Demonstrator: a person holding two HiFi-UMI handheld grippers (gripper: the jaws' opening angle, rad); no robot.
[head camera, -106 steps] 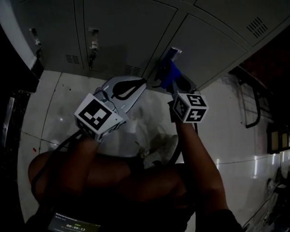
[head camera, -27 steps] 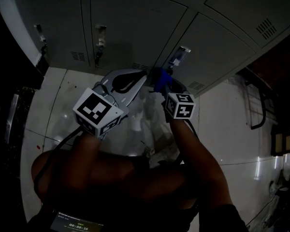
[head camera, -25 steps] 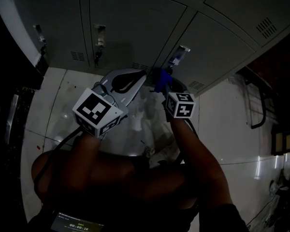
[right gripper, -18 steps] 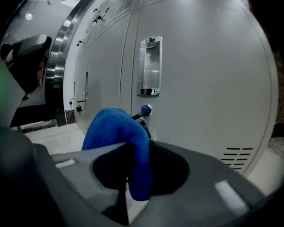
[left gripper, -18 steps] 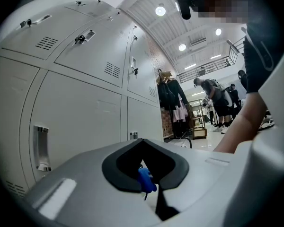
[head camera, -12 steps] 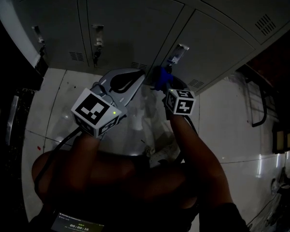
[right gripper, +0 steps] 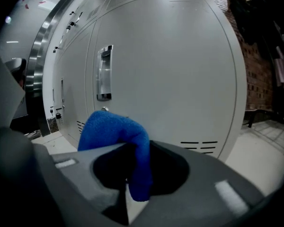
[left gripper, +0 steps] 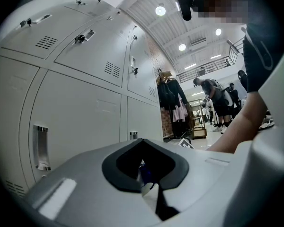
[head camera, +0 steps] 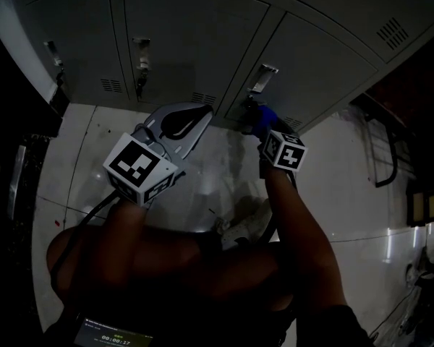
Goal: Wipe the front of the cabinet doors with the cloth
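Note:
Grey metal cabinet doors point(head camera: 325, 63) fill the top of the head view. My right gripper point(head camera: 265, 130) is shut on a blue cloth point(head camera: 261, 118) and holds it low against a door, just under its recessed handle point(head camera: 259, 78). In the right gripper view the cloth point(right gripper: 116, 131) bulges over the jaws of my right gripper point(right gripper: 132, 186) in front of the door point(right gripper: 180, 70) and its handle point(right gripper: 104, 72). My left gripper point(head camera: 195, 118) hovers shut with nothing in it, a little left of the cloth, its tips point(left gripper: 149, 188) pointing along the door row.
The doors to the left carry latches with padlocks point(head camera: 139, 82) and vent slots. Below lies a glossy white floor point(head camera: 94, 150) with the person's shoe point(head camera: 246, 223). A dark metal rack point(head camera: 387, 150) stands at the right. Hanging clothes point(left gripper: 170, 93) and people show far off.
My right gripper has carried the cloth to the right along the bottom of the door, from left of the handle to beneath it. The left gripper has barely moved.

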